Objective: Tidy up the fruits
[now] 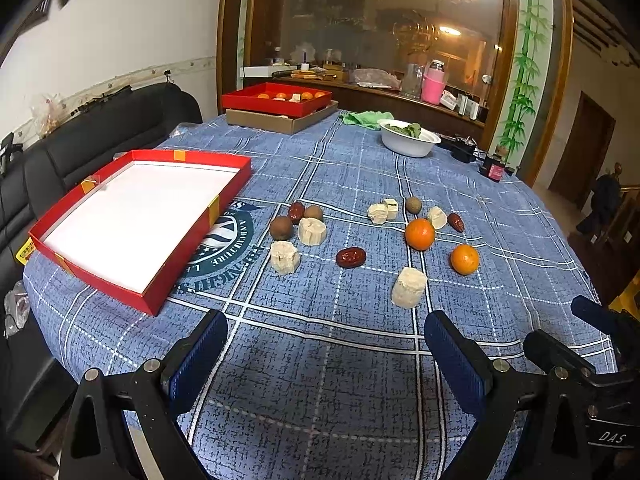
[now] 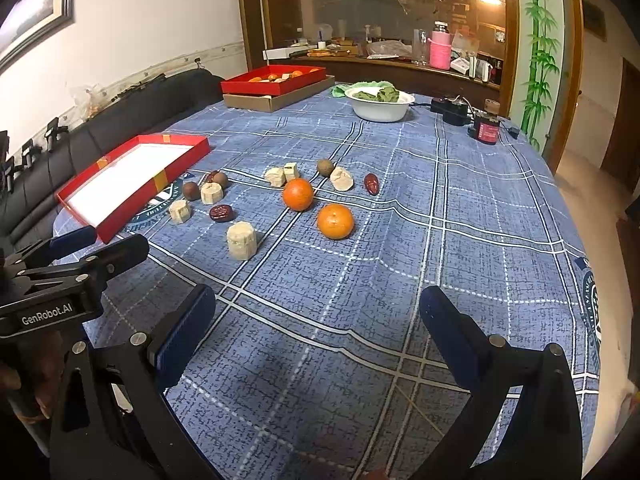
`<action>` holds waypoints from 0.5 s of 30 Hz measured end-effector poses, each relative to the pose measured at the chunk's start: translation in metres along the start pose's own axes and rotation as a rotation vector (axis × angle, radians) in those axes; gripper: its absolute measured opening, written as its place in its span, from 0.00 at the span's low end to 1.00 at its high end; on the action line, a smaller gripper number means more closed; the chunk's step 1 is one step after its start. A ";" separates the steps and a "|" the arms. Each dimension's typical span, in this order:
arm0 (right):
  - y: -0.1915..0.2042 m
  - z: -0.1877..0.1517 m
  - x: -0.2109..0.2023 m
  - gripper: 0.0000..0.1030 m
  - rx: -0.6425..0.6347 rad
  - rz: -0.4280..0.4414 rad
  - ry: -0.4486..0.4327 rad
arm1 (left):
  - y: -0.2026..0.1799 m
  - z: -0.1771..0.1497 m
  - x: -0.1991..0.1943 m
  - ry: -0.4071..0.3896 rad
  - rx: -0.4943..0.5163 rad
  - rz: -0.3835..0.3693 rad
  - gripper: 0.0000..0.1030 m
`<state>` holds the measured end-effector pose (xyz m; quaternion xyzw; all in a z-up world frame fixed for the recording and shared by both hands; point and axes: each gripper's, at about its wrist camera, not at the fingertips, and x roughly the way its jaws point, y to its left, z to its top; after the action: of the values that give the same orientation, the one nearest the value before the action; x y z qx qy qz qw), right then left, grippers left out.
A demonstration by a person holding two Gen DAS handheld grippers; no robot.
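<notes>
Two oranges (image 1: 419,233) (image 1: 465,259) lie on the blue checked tablecloth, seen too in the right wrist view (image 2: 297,194) (image 2: 335,221). Around them are several cream fruit chunks (image 1: 408,287) (image 2: 241,240), red dates (image 1: 351,257) (image 2: 221,213) and brown round fruits (image 1: 281,227) (image 2: 325,167). An empty red tray (image 1: 144,296) (image 2: 120,216) with a white bottom sits at the left. My left gripper (image 1: 324,340) hangs open above the near cloth, short of the fruit. My right gripper (image 2: 316,312) is open too, nothing between its fingers.
A second red tray (image 1: 276,103) (image 2: 256,87) with oranges rests on a cardboard box at the far side. A white bowl (image 1: 408,146) (image 2: 380,110) of greens stands beside a green cloth. Dark jars (image 2: 487,130) stand far right. A black sofa (image 1: 100,128) runs along the left.
</notes>
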<state>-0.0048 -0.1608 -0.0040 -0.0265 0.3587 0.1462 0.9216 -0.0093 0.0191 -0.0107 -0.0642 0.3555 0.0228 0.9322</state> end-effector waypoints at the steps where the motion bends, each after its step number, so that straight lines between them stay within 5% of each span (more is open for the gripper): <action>1: 0.000 0.000 0.000 1.00 0.000 0.001 -0.001 | 0.000 0.000 0.000 0.001 -0.001 0.002 0.95; 15: 0.002 0.007 0.002 1.00 0.000 0.008 -0.012 | -0.001 0.004 0.003 -0.010 0.008 -0.003 0.95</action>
<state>0.0007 -0.1570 -0.0003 -0.0241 0.3533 0.1498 0.9231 -0.0040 0.0184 -0.0100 -0.0609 0.3506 0.0204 0.9343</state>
